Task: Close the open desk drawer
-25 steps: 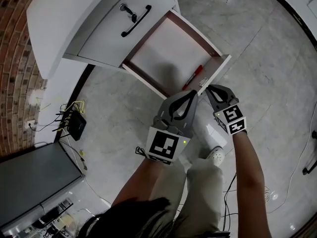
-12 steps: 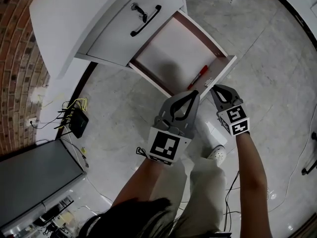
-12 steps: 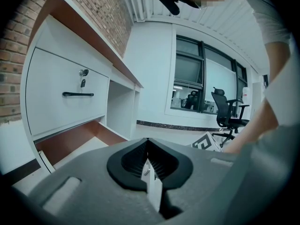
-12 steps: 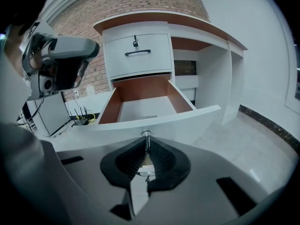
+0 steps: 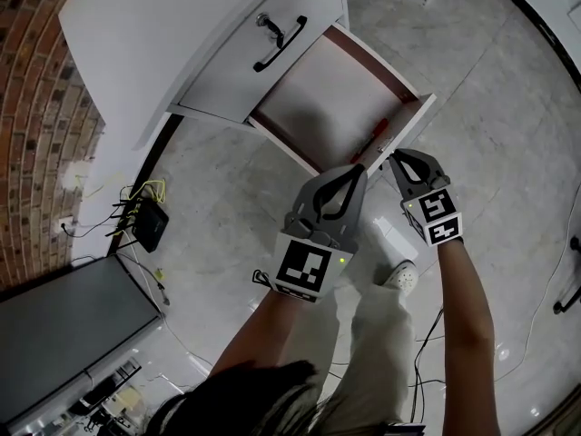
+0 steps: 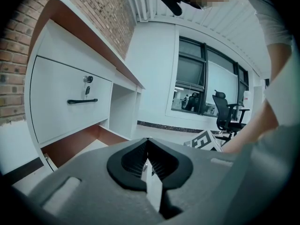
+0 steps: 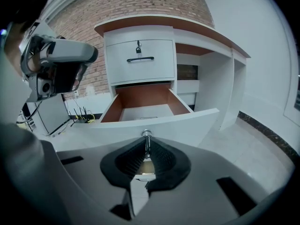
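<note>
A red brick wall [image 5: 41, 107] runs behind the white curved tabletop [image 5: 136, 34]; the other walls are plain white. The floor is pale grey marbled tile [image 5: 517, 125], glossy under even light, edged by a dark skirting strip [image 7: 269, 130]. A black office chair [image 6: 228, 111] stands before large dark-framed windows [image 6: 206, 86]. Near the brick sit a dark grey cabinet [image 5: 64, 321] and a black router [image 5: 148, 227] with loose cables.

We record: black router [image 5: 145, 228] on floor [image 5: 227, 189] beside brick wall [image 5: 36, 107]; red pen [image 5: 374, 137]; office chair [image 6: 228, 112].
</note>
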Available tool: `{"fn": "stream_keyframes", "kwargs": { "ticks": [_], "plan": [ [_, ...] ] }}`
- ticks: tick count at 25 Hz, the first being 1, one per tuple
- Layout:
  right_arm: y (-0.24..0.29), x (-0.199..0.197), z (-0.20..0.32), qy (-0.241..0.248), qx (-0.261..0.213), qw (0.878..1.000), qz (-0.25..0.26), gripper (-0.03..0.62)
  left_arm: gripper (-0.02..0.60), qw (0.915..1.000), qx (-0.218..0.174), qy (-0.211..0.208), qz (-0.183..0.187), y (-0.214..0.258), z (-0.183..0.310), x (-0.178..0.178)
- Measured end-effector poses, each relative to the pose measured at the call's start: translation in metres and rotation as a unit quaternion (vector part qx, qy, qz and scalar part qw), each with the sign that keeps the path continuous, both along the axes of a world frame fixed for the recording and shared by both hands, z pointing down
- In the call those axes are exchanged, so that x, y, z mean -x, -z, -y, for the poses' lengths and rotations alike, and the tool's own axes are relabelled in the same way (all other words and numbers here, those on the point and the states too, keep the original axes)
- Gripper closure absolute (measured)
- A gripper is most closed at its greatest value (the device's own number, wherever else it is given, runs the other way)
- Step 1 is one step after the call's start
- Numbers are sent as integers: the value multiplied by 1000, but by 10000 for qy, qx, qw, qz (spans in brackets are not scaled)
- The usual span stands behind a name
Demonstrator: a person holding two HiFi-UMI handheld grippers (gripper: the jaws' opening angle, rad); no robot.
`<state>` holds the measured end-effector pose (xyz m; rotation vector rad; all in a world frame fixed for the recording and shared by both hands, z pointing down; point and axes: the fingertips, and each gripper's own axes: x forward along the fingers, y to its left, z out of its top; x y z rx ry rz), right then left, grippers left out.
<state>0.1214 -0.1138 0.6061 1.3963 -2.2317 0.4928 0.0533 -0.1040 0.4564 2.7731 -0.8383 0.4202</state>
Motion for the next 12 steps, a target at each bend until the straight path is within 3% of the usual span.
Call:
{"fn": "stream_keyframes", "kwargs": {
  "ticks": [12],
  "plan": [
    [38,9,17,154,-98,9998,-35,559,575,9994,274,5,195,2,14,-6]
  ]
}}
